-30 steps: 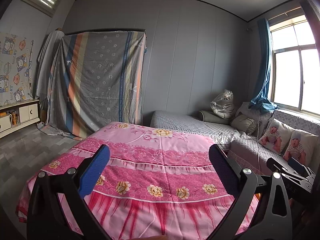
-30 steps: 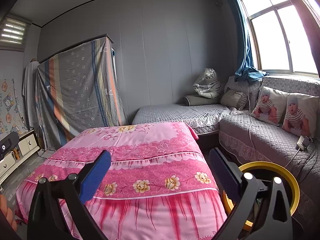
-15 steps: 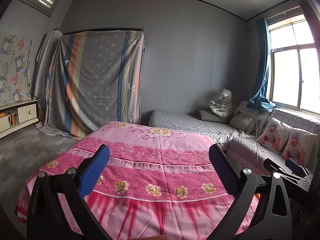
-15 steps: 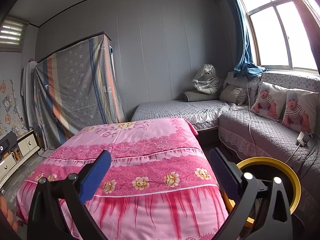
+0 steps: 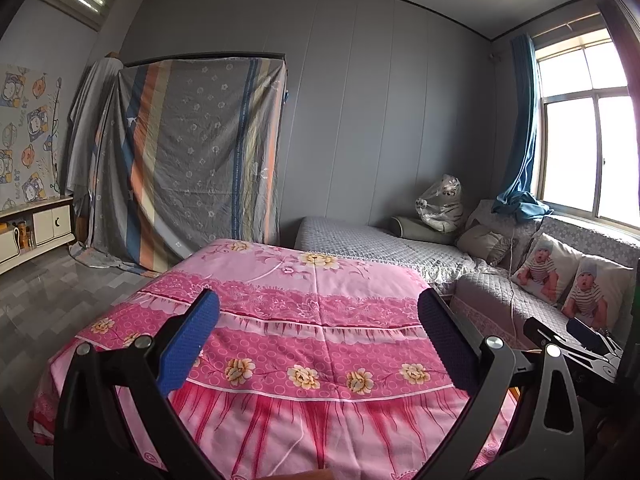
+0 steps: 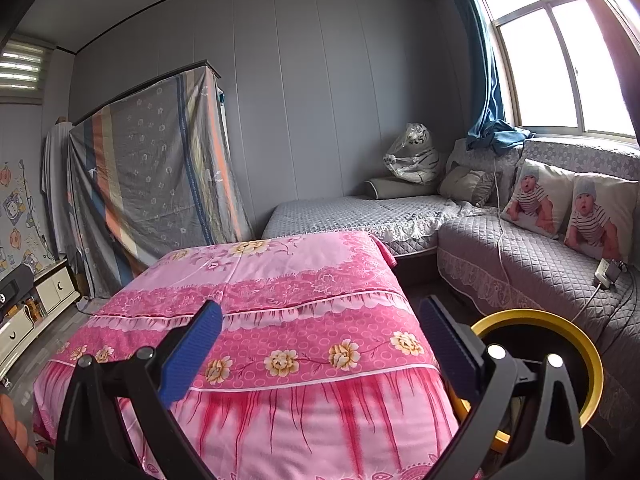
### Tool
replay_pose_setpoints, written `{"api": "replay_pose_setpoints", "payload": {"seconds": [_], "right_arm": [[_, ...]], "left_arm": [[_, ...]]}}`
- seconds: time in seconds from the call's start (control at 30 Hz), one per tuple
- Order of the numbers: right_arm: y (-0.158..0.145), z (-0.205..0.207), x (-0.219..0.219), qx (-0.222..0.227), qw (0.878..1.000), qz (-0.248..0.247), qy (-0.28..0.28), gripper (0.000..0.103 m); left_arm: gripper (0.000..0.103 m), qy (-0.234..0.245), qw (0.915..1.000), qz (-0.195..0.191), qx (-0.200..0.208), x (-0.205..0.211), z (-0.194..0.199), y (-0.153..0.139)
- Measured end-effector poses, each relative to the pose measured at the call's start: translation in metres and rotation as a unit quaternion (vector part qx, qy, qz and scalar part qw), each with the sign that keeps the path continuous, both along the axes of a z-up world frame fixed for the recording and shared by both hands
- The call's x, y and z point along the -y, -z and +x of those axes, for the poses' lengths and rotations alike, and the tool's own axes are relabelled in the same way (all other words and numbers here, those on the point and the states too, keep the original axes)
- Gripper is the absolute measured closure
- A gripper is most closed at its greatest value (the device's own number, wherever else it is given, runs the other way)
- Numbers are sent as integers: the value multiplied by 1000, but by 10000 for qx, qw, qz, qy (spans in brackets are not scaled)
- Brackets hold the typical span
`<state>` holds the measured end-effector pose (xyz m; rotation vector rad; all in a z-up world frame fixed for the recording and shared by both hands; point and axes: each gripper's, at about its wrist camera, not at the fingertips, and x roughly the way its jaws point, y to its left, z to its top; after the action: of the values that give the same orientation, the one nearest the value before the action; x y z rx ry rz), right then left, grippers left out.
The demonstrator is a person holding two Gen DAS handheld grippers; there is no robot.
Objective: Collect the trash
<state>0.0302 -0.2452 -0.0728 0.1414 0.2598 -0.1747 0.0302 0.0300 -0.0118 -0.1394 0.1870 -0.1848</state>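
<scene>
My left gripper (image 5: 318,320) is open and empty, held above the near edge of a table covered in a pink flowered cloth (image 5: 312,280). My right gripper (image 6: 320,326) is also open and empty over the same cloth (image 6: 280,276). A bin with a yellow rim (image 6: 560,320) stands on the floor at the table's right, just beyond my right gripper's right finger. The right gripper (image 5: 576,332) shows at the right edge of the left wrist view. No trash shows on the cloth in either view.
A grey quilted L-shaped sofa (image 6: 520,256) runs along the back and right walls, with baby-print cushions (image 6: 572,204) and a plastic-wrapped toy (image 6: 412,152). A wardrobe draped in a striped sheet (image 5: 192,160) stands at the back left. A low white cabinet (image 5: 36,228) lines the left wall.
Both views have shifted slightly: the cameras have drifted a little and the table sits a touch nearer. Both grippers stay open and empty.
</scene>
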Motion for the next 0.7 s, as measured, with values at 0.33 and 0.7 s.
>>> {"api": "replay_pose_setpoints", "payload": {"seconds": [0.33, 0.7], "right_arm": [[1, 0, 2, -44, 10000, 31, 8, 8], [2, 2, 2, -71, 9999, 66, 39, 8]], "left_arm": [[8, 27, 10000, 7, -18, 0, 1, 1], [8, 52, 10000, -3, -61, 0, 3, 1]]}}
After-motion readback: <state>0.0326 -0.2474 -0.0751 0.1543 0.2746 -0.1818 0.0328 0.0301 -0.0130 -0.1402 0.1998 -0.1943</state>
